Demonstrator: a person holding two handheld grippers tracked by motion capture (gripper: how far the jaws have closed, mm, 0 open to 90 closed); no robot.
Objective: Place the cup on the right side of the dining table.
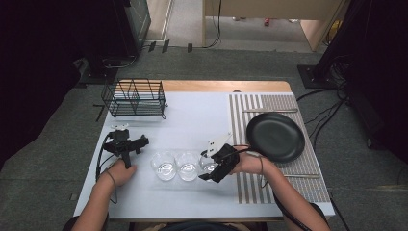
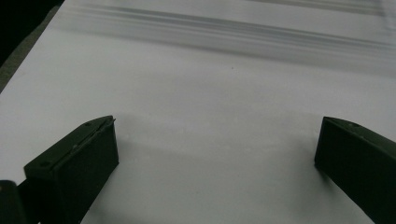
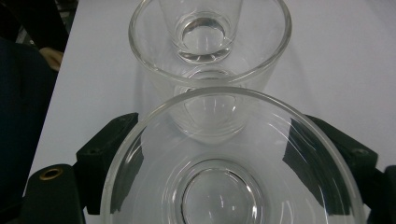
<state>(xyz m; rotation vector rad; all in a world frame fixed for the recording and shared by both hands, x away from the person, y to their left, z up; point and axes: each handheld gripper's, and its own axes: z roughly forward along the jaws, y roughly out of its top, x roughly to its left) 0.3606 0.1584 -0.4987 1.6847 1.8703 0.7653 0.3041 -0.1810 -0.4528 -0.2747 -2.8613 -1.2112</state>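
Three clear glasses stand in a row on the white table (image 1: 192, 120): the left glass (image 1: 163, 166), the middle glass (image 1: 187, 166) and the right glass (image 1: 207, 162). My right gripper (image 1: 211, 169) is shut on the right glass (image 3: 224, 186), with one black jaw pressed on each side of its wall. Just beyond it stands the middle glass (image 3: 210, 46). My left gripper (image 1: 130, 143) is at the table's left side, apart from the glasses. Its jaws stand wide open (image 2: 215, 140) over bare white tabletop with nothing between them.
A black plate (image 1: 275, 136) lies on a striped mat (image 1: 288, 103) at the right. A black wire rack (image 1: 134, 97) stands at the back left. Thin sticks lie on the mat beyond the plate (image 1: 269, 110) and in front of it (image 1: 300, 175).
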